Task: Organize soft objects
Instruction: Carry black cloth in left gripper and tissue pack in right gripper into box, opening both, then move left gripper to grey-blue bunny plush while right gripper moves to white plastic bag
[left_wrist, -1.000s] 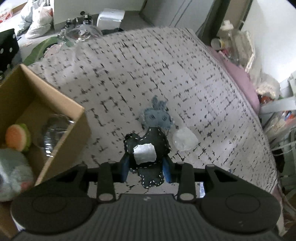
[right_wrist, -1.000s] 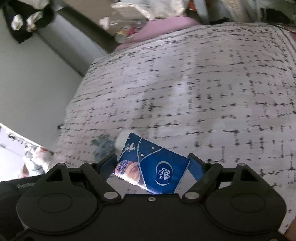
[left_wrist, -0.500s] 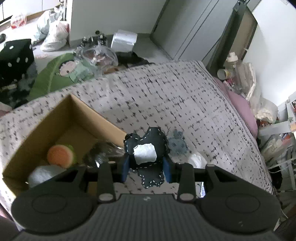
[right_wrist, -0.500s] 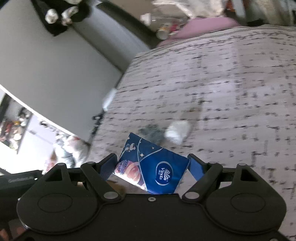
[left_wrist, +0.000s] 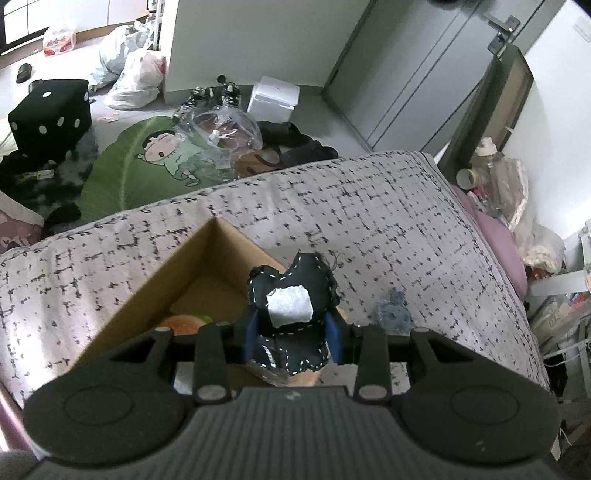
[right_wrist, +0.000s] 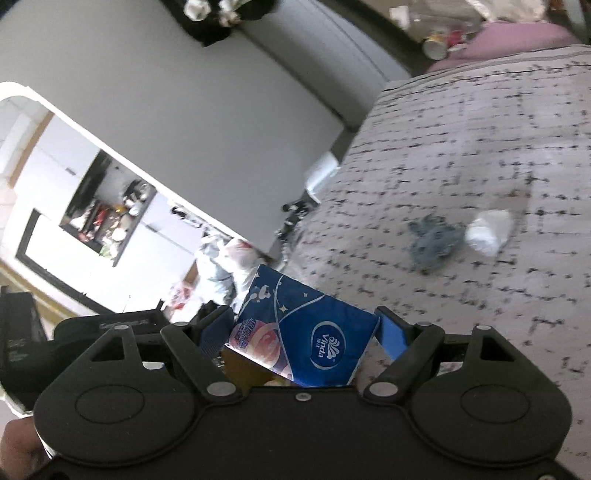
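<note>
Toys (right_wrist: 435, 240) on checked bedspread (left_wrist: 388, 214)

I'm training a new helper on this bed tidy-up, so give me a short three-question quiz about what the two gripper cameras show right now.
1. True or false: the left gripper holds a black stitched plush over the cardboard box.
2. What does the right gripper grip?
A. blue tissue pack
B. grey plush
C. white wad
3. Fill in: the grey plush lies on the ___.

Key: 1 true; 2 A; 3 bedspread.
</note>
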